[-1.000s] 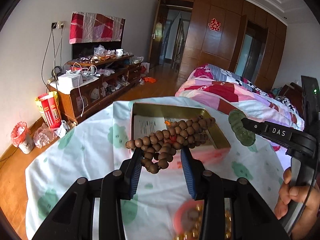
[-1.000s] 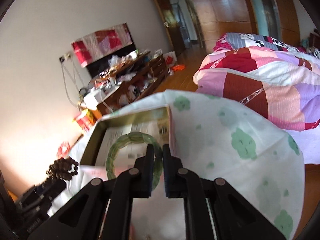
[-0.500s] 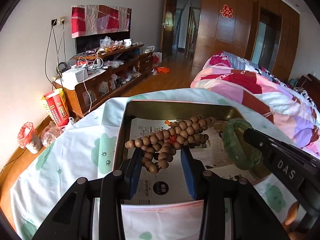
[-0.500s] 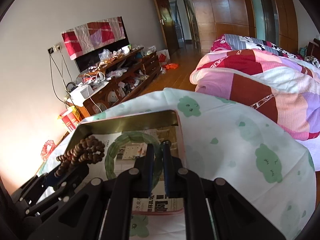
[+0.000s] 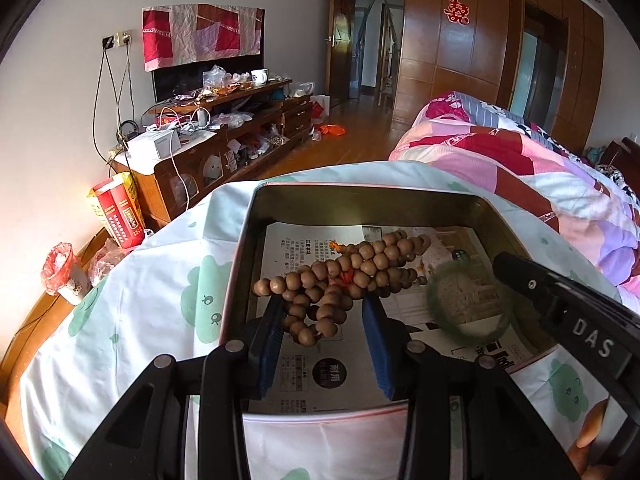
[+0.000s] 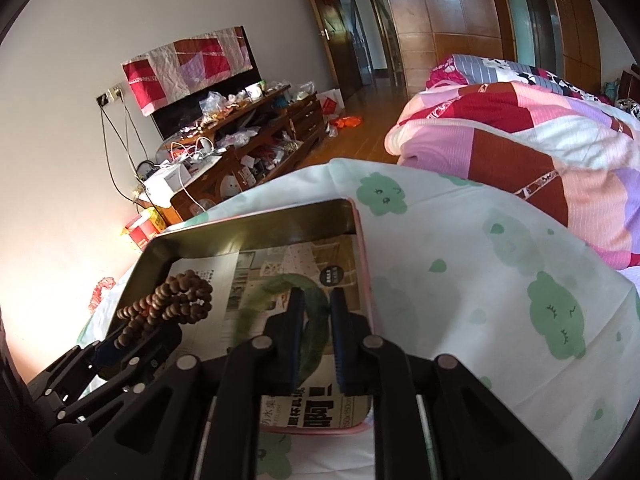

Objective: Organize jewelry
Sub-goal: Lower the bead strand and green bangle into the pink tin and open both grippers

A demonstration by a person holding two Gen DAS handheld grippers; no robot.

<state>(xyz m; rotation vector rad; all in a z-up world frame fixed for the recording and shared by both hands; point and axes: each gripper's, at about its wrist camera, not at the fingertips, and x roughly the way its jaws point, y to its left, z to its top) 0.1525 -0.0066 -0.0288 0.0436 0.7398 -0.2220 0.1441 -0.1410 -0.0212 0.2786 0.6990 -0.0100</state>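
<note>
Cloud-print tablecloth [image 5: 132,304] fills the left side of the left wrist view, running under a pink-rimmed metal tin [image 5: 248,240] lined with printed paper [image 5: 296,248]. Centre frame, the left gripper [image 5: 323,312] has its blue-padded fingers [image 5: 267,340] set fairly wide apart, a bunched wooden bead strand [image 5: 340,280] draped across and between their tips above the tin's lining. Right of the beads, a blurred green jade bangle [image 5: 468,304] hangs over the lining, at the tip of the right gripper [image 5: 516,276], which enters from the right edge.

In the right wrist view, the bead strand [image 6: 168,304] sits at lower left over the tin [image 6: 256,228]. At centre, the right gripper [image 6: 318,300] pinches the bangle [image 6: 276,284] with a narrow gap between its fingers. A patchwork quilt [image 6: 520,132] lies at upper right.
</note>
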